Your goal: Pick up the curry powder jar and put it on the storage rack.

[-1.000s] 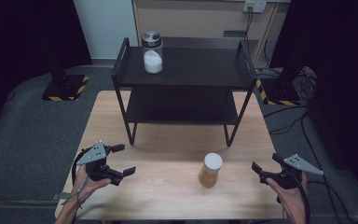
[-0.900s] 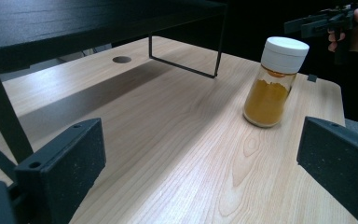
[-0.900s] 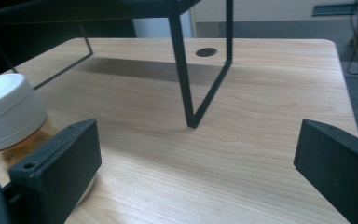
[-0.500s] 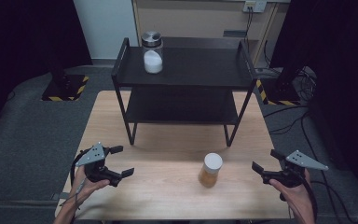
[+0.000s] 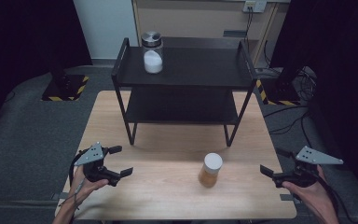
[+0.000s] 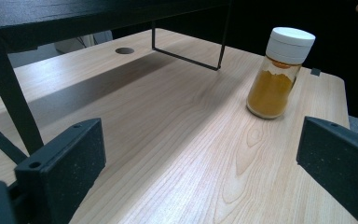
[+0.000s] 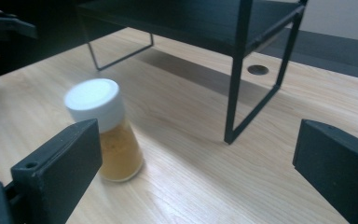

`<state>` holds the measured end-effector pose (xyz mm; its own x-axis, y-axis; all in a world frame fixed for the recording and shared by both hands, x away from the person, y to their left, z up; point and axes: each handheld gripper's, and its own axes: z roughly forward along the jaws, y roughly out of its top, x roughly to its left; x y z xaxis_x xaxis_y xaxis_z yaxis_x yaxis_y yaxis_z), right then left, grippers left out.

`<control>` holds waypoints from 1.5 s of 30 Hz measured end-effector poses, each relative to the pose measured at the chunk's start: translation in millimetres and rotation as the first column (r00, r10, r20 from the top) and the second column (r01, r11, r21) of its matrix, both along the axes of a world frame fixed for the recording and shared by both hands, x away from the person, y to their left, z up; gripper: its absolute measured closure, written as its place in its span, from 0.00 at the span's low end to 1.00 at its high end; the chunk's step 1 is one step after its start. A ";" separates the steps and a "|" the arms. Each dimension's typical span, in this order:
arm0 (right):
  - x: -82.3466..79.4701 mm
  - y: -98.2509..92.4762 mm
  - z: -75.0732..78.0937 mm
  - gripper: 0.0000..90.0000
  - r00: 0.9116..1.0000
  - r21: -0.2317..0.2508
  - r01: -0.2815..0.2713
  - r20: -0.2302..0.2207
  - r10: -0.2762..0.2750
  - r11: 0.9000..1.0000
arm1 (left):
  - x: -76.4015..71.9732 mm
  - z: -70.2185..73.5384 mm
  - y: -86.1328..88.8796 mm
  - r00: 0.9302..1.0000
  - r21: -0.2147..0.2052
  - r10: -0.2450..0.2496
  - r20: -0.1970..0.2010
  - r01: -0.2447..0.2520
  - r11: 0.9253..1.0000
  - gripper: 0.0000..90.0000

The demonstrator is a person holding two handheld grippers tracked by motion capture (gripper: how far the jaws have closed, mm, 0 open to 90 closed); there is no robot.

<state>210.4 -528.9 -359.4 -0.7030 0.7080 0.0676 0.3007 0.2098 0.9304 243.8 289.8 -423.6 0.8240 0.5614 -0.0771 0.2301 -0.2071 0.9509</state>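
Note:
A small jar of orange-yellow powder with a white lid stands upright on the wooden table, in front of a black two-tier shelf. My left gripper is held open near the table's front left, well to the left of the jar. My right gripper is open at the front right edge, its jaws pointing toward the jar. In the left gripper view the jar stands far ahead of the wide-apart jaws. In the right gripper view the jar sits ahead by the left jaw, and nothing is between the jaws.
A glass jar of white powder with a silver lid stands at the back left of the shelf's top tier. The lower tier is bare. Cable holes mark the tabletop. Grey floor surrounds the table.
My right gripper has drifted a little to the right, toward the table's edge. The left gripper and both jars have stayed put.

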 end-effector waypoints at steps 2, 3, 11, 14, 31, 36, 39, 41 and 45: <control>1.7 -1.7 6.8 0.02 1.000 -0.007 -0.018 0.003 0.018 1.000 | 0.2 -0.9 0.0 1.000 -0.009 0.002 -0.002 -0.002 1.000 0.00; 3.7 -3.1 10.1 0.02 0.999 -0.008 -0.035 0.003 0.035 0.999 | 0.7 -1.1 0.0 1.000 -0.012 -0.001 -0.003 0.001 1.000 0.00; 12.9 -2.1 31.4 0.02 0.995 -0.037 -0.102 -0.001 0.102 0.994 | 1.3 -1.8 0.6 1.000 -0.017 -0.002 -0.004 0.002 1.000 0.00; 16.9 2.4 33.7 0.02 0.992 -0.046 -0.126 -0.005 0.126 0.991 | 1.7 -2.7 1.4 1.000 -0.034 -0.001 -0.002 0.000 0.999 0.00; 42.9 43.6 30.8 0.03 0.969 -0.109 -0.248 -0.047 0.244 0.963 | 2.9 -1.9 -0.8 1.000 -0.008 -0.012 -0.009 0.012 1.000 0.00; 50.9 56.1 27.3 0.03 0.961 -0.116 -0.277 -0.060 0.272 0.954 | 3.1 -2.1 -1.1 1.000 -0.010 -0.015 -0.010 0.015 1.000 0.00; 56.8 66.2 26.2 0.04 0.953 -0.128 -0.301 -0.071 0.294 0.945 | 2.9 -2.1 -0.6 1.000 -0.010 -0.015 -0.009 0.014 1.000 0.00; 60.6 73.7 25.7 0.04 0.948 -0.140 -0.315 -0.080 0.307 0.939 | 2.6 -1.9 -0.6 1.000 -0.008 -0.014 -0.008 0.014 1.000 0.00; 68.0 84.5 22.3 0.05 0.941 -0.140 -0.336 -0.093 0.325 0.931 | 3.2 -1.5 -1.9 1.000 0.003 -0.023 -0.010 0.023 1.000 0.00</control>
